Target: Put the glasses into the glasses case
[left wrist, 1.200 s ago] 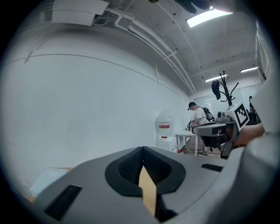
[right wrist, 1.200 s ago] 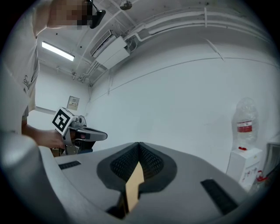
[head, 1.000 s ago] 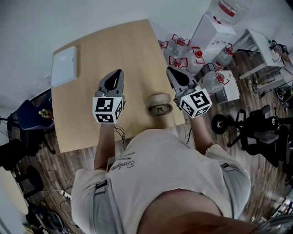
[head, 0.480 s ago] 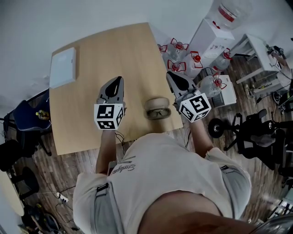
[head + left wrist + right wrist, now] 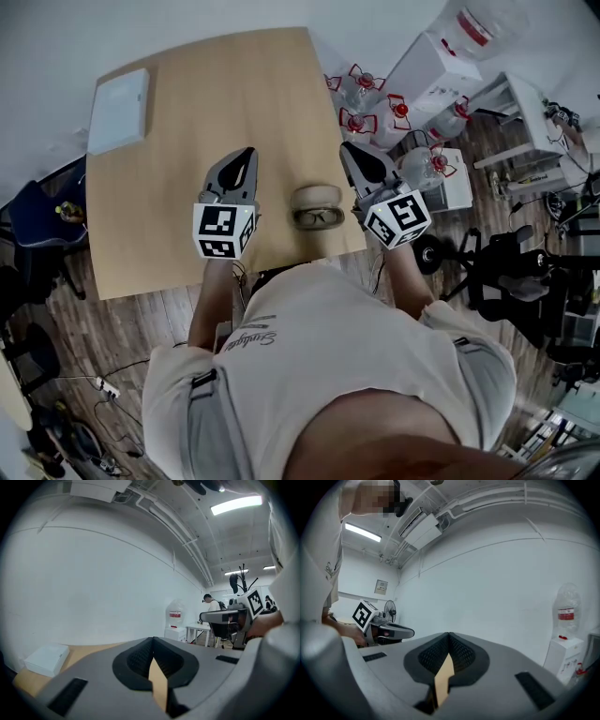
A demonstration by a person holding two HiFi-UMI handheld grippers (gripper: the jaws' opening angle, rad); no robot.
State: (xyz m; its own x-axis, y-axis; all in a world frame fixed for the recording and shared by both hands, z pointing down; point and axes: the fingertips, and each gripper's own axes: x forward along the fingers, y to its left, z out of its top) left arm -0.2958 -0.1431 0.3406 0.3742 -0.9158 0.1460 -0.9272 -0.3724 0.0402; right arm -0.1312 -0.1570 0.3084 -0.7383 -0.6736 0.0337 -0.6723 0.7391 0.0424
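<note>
Hovering closed, left tongs [image 5: 247, 151] and right tongs [image 5: 346, 146] flank one glasses case [image 5: 316, 196], one glasses [image 5: 318, 218].

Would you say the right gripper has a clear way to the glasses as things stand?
Probably yes: the glasses lie uncovered on the table left of the right gripper, nothing between them; its jaws are shut.

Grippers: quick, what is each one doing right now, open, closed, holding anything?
Left gripper: closed, holding nothing.
Right gripper: closed, holding nothing.
</note>
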